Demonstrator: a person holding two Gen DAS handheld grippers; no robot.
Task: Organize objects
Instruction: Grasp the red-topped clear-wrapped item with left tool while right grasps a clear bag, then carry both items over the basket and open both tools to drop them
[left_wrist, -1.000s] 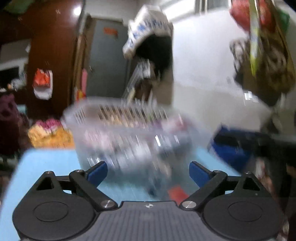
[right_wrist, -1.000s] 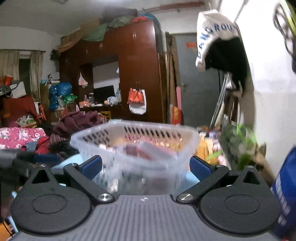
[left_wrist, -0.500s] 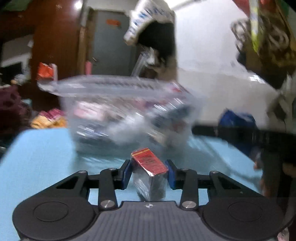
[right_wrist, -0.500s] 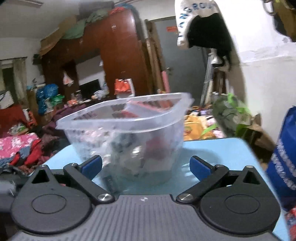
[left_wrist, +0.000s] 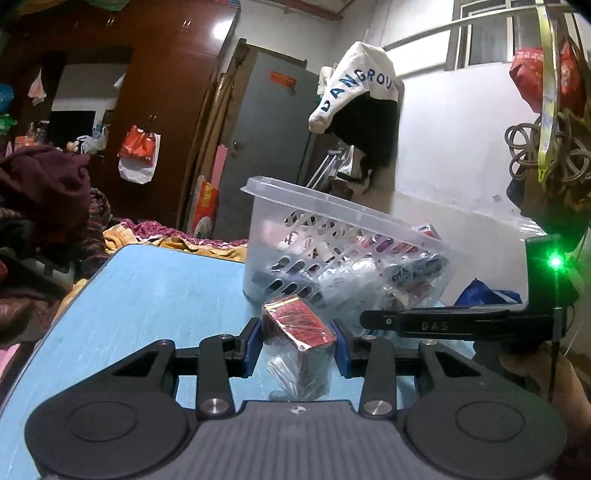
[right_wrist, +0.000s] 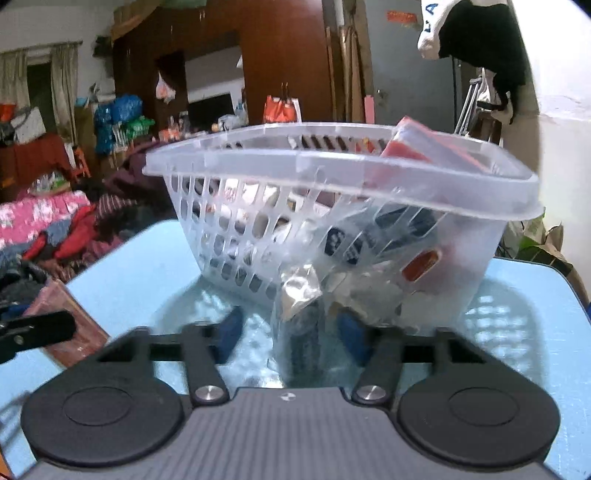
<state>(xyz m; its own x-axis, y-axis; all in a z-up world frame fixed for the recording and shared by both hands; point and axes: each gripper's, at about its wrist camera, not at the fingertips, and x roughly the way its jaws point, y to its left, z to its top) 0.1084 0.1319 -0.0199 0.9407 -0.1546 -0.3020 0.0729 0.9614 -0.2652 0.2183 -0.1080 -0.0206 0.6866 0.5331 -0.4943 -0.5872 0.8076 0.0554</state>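
Basket (left_wrist: 343, 221), one, clear slotted plastic, stands on the blue table (left_wrist: 147, 295) just ahead of both my grippers, holding a jumble of small wrapped packs I cannot count through the wall. One red pack pokes above its rim (right_wrist: 410, 147).

My left gripper (left_wrist: 297, 343) is clamped on one red-topped box (left_wrist: 299, 325), cellophane-wrapped, pinched between the two blue pads (left_wrist: 251, 347) and standing upright on or just above the table; contact underneath is hidden.

My right gripper (right_wrist: 288, 332) has its pads partly drawn in around one dark wrapped pack (right_wrist: 304, 332) with a crinkled clear top. That view is blurred, so I cannot tell whether the pads actually grip it or merely flank it.

Risks, in my judgement:
- Glossy wrap on the box could let it slip or twist in the pads when lifted.
- The right pack sits touching or nearly touching the basket wall; pulling it could drag or tip the light basket.
- The two grippers work close together, so a careless swing could knock one against the other.
- The protruding red pack could be dislodged when something is dropped in.
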